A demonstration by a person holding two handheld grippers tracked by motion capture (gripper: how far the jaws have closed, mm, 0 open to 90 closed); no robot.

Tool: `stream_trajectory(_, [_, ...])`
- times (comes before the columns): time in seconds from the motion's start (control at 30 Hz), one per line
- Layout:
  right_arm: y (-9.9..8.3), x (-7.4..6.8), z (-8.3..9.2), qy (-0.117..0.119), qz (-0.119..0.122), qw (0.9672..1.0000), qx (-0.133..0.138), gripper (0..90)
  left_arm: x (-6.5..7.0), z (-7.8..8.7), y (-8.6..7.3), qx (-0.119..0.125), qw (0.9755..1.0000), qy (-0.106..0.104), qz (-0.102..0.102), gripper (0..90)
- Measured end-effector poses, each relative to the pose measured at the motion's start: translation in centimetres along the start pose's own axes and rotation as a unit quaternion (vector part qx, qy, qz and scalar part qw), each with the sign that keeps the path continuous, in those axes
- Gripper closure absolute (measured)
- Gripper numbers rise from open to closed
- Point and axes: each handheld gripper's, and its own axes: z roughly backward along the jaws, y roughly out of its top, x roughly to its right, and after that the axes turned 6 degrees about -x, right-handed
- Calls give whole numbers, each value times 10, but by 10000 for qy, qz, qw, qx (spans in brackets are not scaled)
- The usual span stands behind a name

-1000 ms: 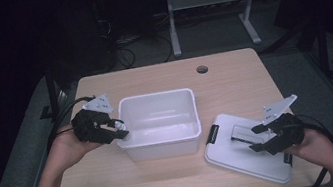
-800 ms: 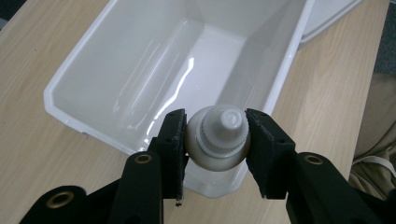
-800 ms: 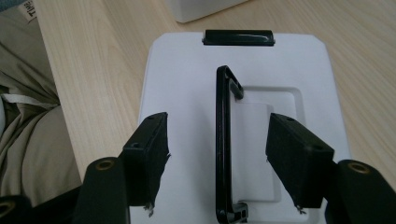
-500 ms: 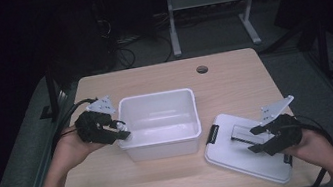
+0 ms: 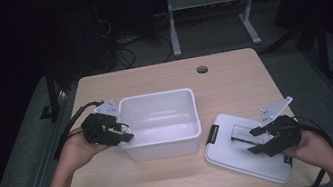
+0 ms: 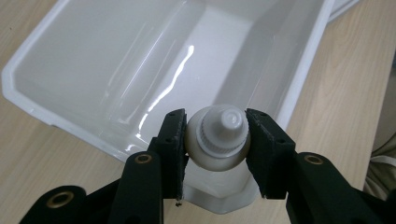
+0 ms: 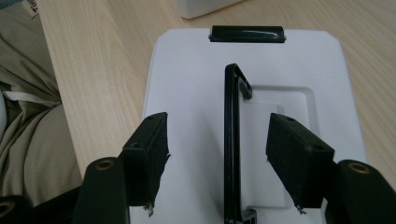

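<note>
At the left rim of the white tub (image 5: 159, 125), the left gripper (image 5: 122, 133) held a small white bottle (image 6: 218, 137), its jaws clamped on either side of the ribbed cap, which pointed toward the tub's hollow. The bottle hung just over the tub's near corner; whether it touched the rim could not be told. Left of the tub lay bare tabletop out to the table (image 5: 152, 80) edge, and behind the tub the wood ran clear up to a round cable hole (image 5: 202, 69). Right of the tub, close beside it but apart, lay the white lid (image 5: 242, 150) with a black latch (image 7: 246, 33) on the edge facing the tub. The right gripper (image 5: 258, 139) hovered over the lid with jaws spread wide, one on each side of the upright black handle (image 7: 231, 140), neither pad pressing on it. The handle's lower end was cut off in the right gripper view. Beyond the table everything was dark; a metal frame (image 5: 212, 10) stood dimly behind.
</note>
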Motion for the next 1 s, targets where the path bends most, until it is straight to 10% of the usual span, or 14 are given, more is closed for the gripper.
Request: stream_trajectory(1.0, [0, 0, -5, 65, -19, 10000, -66, 383, -5, -22, -10, 0, 9998, -58, 166, 597])
